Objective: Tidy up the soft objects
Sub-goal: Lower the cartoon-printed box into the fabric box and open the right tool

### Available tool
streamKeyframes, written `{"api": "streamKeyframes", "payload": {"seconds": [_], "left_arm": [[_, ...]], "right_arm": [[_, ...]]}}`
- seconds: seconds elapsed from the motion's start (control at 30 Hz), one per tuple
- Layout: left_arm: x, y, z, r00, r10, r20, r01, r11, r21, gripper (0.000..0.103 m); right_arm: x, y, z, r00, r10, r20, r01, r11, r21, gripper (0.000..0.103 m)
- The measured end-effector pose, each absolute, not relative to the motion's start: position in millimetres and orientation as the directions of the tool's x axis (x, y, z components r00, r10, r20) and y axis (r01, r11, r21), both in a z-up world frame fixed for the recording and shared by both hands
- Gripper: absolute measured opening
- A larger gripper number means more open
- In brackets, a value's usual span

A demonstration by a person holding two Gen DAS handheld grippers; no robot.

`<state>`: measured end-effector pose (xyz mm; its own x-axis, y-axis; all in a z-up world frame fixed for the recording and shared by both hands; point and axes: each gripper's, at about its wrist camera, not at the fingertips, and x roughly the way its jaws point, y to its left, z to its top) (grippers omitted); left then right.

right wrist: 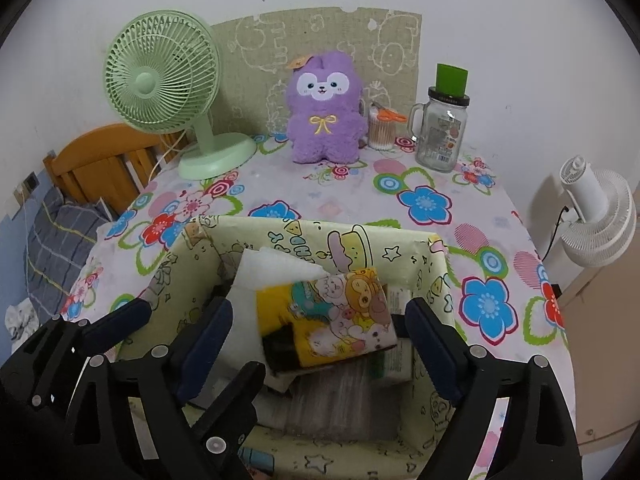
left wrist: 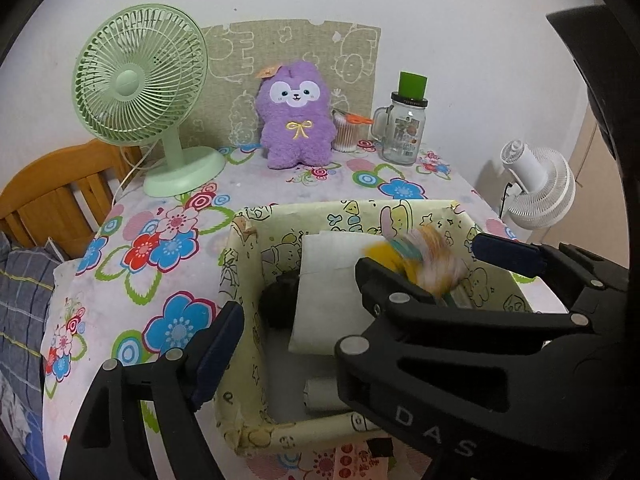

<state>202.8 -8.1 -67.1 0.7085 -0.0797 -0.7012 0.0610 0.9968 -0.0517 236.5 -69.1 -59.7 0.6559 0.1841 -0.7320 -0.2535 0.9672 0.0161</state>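
A pale cartoon-print fabric box (right wrist: 280, 236) stands on the floral table near its front edge. Inside, a yellow cartoon tissue pack (right wrist: 332, 316) lies tilted on a white foam pad (right wrist: 272, 268) and other packs. My right gripper (right wrist: 320, 308) is open around the tissue pack, with a gap at each pad. In the left wrist view the pack (left wrist: 424, 260) looks blurred. My left gripper (left wrist: 320, 320) is open astride the box's left wall (left wrist: 240, 360). Its right finger is hidden behind the right gripper. A purple plush (left wrist: 296, 116) sits upright at the back.
A green desk fan (left wrist: 140, 80) stands at the back left. A glass mug jar (left wrist: 404, 132) and a tub of cotton swabs (left wrist: 346, 132) are at the back right. A white fan (left wrist: 536, 188) stands beyond the table's right edge, a wooden headboard (left wrist: 60, 188) to its left.
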Motion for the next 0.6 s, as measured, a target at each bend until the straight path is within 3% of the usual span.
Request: {"api": "streamKeyframes", "payload": {"seconds": [0.6], "left_arm": [[166,-16,-52,0.743,-0.081,-0.664,0.068,0.997,-0.046,0.088]], "right_arm": [[194,-81,-41,0.698,0.184,-0.692,-0.24,0.971,0.015,0.092]]}}
